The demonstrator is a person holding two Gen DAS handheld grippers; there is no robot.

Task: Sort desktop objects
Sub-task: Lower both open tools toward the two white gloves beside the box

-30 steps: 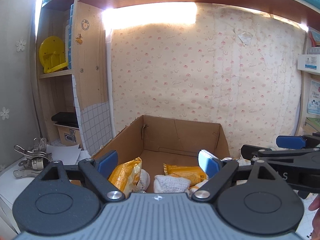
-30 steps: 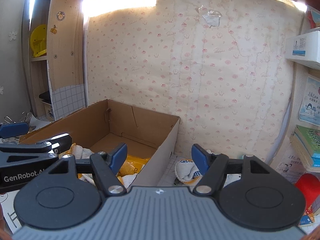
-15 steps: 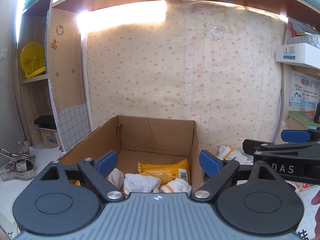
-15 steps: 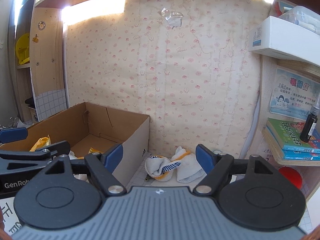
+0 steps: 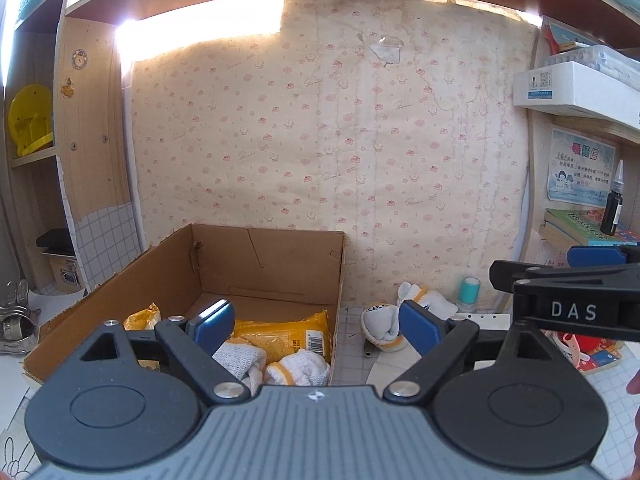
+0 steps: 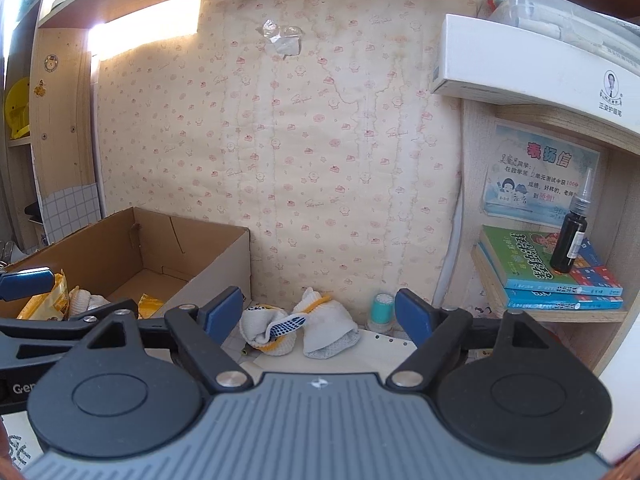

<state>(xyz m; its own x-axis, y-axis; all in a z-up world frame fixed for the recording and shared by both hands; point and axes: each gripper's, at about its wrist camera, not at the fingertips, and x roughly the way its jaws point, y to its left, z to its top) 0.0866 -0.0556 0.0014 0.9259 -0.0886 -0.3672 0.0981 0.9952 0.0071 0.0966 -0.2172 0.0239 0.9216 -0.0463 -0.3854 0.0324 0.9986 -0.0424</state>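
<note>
An open cardboard box (image 5: 272,256) stands on the desk at the left and holds yellow snack packets (image 5: 280,336) and white gloves (image 5: 296,368). It also shows in the right wrist view (image 6: 120,256). Two white gloves with yellow cuffs (image 6: 296,328) lie on the desk right of the box, in front of my right gripper (image 6: 318,316), which is open and empty. They also show in the left wrist view (image 5: 384,328). My left gripper (image 5: 316,324) is open and empty, over the box's right front corner.
A small teal bottle (image 6: 382,312) stands by the wall behind the gloves. Books (image 6: 548,276) with a dark spray bottle (image 6: 570,248) sit on a low right shelf. Metal clips (image 5: 14,316) lie at the far left. A shelf runs overhead.
Both grippers have swung to the right: the box has slid left in both views and the gloves on the desk have come in front of the right gripper. Both stay open.
</note>
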